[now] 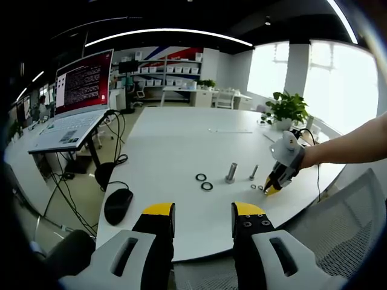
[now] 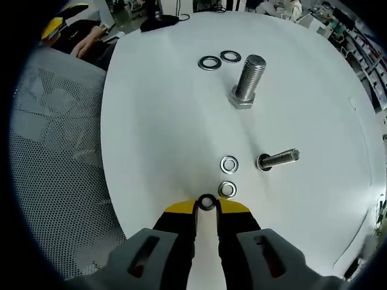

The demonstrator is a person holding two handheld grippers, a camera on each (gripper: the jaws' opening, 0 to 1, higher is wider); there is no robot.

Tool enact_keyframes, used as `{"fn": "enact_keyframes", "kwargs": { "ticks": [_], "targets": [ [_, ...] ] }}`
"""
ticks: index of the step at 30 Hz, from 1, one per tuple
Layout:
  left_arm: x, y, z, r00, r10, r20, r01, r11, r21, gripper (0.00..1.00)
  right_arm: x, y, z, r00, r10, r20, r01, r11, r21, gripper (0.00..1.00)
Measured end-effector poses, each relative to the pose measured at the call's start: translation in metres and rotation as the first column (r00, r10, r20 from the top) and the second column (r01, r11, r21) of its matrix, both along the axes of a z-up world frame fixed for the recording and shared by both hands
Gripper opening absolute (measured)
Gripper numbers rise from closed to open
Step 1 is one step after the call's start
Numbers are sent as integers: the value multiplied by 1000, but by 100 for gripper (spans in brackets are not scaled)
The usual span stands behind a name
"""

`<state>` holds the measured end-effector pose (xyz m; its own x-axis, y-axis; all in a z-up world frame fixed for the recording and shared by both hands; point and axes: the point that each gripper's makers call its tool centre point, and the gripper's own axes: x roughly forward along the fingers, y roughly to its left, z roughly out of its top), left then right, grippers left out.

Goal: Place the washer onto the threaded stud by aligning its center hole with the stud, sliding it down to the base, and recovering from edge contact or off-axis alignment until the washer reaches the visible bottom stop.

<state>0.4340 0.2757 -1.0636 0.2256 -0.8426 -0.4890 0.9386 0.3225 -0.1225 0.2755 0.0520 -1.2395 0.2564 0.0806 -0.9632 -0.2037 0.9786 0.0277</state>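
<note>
A: Right gripper view, nearest item: right gripper [image 2: 207, 204], jaws drawn nearly together on a small washer [image 2: 207, 203] pinched at the yellow tips, just above the white table [image 2: 157, 133].

B: Next out?

A: Two loose small washers [image 2: 228, 176], lying flat, one just beyond the tips, one beside the small stud [image 2: 279, 159]. That small stud appears to stand on its head; in this view its shaft reads toward the right. Farther: large threaded stud [image 2: 249, 81], upright on its hex head, long axis rising off the table, free end uppermost. Farthest: two large washers [image 2: 219, 60], flat, side by side.

B: Left gripper view?

A: Left gripper [image 1: 203, 212], jaws parted, holding nothing, hanging at the near table edge, well apart from the parts. Beyond: both studs, washers, the right gripper with a person's forearm [image 1: 351, 148]. Far: mouse [image 1: 118, 205], laptop [image 1: 75, 103], potted plant [image 1: 284, 110].

B: Risks?

A: My judgement: the washer is held only by its rim, so it may tilt or slip out. If its hole comes down off-axis, its edge could catch on the thread crest and jam. A sideways push could topple the small stud, which merely stands on its head.
</note>
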Motion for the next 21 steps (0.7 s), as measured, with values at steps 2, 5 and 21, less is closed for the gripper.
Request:
{"fn": "enact_keyframes", "kwargs": {
  "ticks": [2,5,21],
  "targets": [
    [0,0,0,1000,-1,0,1,1000,1,35,-3,4,0,1000,-9,1,9,1000,7,14],
    [-1,0,0,1000,-1,0,1,1000,2,35,-2,5,4,1000,-2,9,2,1000,4,14],
    [-2,0,0,1000,-3,0,3,1000,4,35,11,-17,51,998,-17,58,18,1000,-11,14]
  ]
}}
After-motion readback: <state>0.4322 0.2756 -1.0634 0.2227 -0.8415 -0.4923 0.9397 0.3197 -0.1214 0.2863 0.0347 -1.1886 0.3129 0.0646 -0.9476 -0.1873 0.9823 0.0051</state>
